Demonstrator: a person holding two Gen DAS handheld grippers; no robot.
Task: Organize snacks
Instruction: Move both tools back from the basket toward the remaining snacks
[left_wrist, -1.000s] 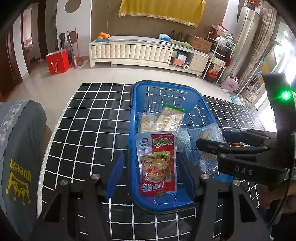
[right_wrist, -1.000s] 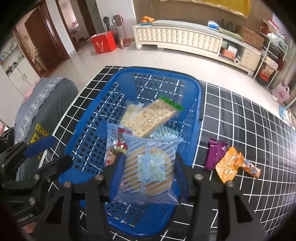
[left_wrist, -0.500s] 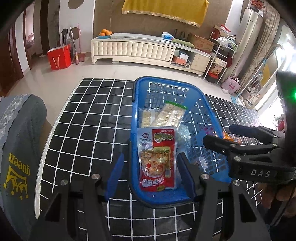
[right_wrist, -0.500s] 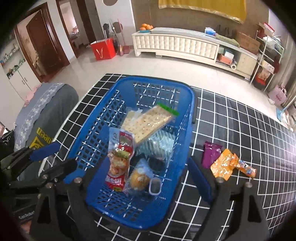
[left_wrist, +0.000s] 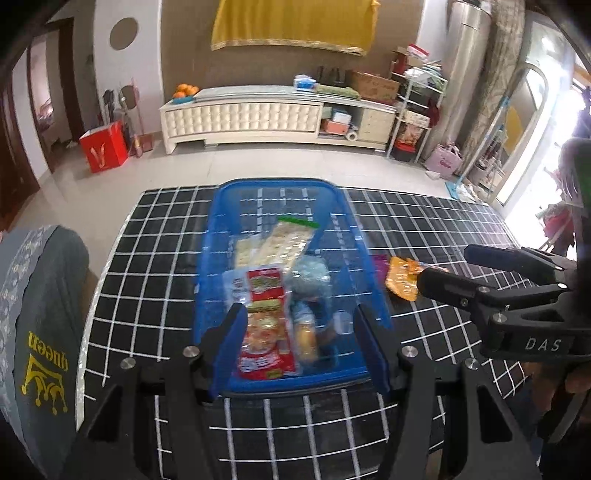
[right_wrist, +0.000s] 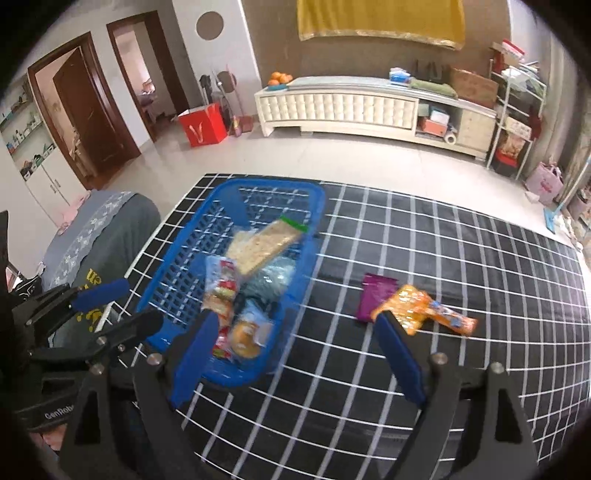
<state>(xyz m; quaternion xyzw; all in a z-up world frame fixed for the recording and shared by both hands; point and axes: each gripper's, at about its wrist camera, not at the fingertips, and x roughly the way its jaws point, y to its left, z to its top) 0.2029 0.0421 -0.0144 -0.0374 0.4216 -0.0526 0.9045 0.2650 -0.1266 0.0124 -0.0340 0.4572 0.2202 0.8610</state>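
- Though motion blurs the blue basket (right_wrist: 177, 280), its snacks (left_wrist: 264, 332) lie heaped inside, labels unreadable
- The left gripper (left_wrist: 299, 354) gapes empty
- The right gripper (right_wrist: 295, 354), jaws just opened, stands wide, empty
- A purple packet (right_wrist: 375, 295) is half hidden under an orange packet (right_wrist: 410, 308) on the table

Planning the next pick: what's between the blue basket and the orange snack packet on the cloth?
In the right wrist view, a purple packet lies between the blue basket and the orange snack packet, its right edge tucked under the orange one; otherwise bare checked cloth.

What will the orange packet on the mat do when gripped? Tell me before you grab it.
The orange packet looks like crinkled thin film, so probably floppy and light. It lies flat on the mat, so the pads may slide across it.
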